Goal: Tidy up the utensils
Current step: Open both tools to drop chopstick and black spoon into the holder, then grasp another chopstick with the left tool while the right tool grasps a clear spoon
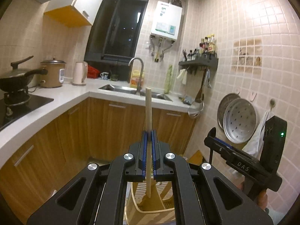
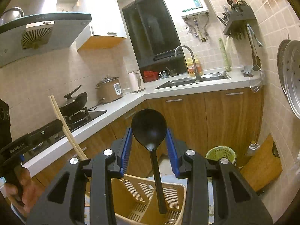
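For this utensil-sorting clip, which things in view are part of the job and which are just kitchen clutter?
Part of the job:
- chopsticks, clamped in the left gripper
- black spoon, bowl between the right gripper pads
- slatted utensil holder below both

Just lying about:
- wok
- rice cooker
- kettle
- steamer trays
- green bin

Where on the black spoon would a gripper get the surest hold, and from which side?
On the black spoon, the flat handle below the bowl is probably the better place, pads closing across it from either side. The right gripper clamps the rounded bowl instead, where the curved edges give the pads little flat contact, so the long handle hanging toward the slotted basket could swing.
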`<state>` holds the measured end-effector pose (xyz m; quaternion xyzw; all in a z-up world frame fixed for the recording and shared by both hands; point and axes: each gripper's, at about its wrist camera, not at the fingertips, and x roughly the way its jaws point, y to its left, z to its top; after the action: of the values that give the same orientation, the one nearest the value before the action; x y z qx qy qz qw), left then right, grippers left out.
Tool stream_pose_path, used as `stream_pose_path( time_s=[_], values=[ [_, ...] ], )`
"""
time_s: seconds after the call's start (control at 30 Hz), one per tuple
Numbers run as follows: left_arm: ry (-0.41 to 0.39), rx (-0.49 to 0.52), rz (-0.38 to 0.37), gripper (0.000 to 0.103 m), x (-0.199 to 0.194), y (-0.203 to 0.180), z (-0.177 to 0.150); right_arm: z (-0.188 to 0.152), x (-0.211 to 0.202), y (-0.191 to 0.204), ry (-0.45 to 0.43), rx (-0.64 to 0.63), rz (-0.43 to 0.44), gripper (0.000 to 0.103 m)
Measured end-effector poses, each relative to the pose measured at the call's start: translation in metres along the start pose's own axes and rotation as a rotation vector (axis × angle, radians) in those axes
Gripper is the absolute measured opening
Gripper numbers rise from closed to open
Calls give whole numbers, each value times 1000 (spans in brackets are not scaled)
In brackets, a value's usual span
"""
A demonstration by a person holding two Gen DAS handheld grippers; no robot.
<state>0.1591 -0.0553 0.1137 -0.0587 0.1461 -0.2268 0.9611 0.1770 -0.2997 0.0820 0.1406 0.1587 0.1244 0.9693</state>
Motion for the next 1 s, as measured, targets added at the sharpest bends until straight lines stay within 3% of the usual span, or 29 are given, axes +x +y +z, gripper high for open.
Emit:
stream_pose_path(
  time_s=[0.13, 0.17, 0.23, 0.27, 0.37, 0.5, 0.7, 0.87, 1.0],
  values=[
    [12, 5, -10, 2, 6, 5, -14, -12, -2, -2, -7, -12, 3, 35],
    [16, 6, -14, 3, 7, 6, -14, -15, -5, 0, -8, -13, 1, 41],
    [23, 15, -17, 3, 8, 5, -20, -18, -12, -2, -13, -1, 3, 68],
    [25, 19, -19, 3, 7, 5, -21, -19, -16, -2, -17, 3, 1, 70],
    [48, 19, -39, 10, 0, 7, -23, -21, -30, -3, 17, 9, 20, 70],
    [81, -9, -72, 31, -23, 12, -19, -17, -51, 2, 90, -6, -2, 70],
    [159, -31, -101, 32, -66, 14, -7, -6, -92, 17, 194, -9, -11, 70],
    [307, 11, -109, 32, -86, 3, -16, -10, -109, 24, 337, 11, -48, 69],
    [510, 18, -73, 32, -84, 4, -58, -33, -101, 20, 525, 73, -54, 67]
  ],
)
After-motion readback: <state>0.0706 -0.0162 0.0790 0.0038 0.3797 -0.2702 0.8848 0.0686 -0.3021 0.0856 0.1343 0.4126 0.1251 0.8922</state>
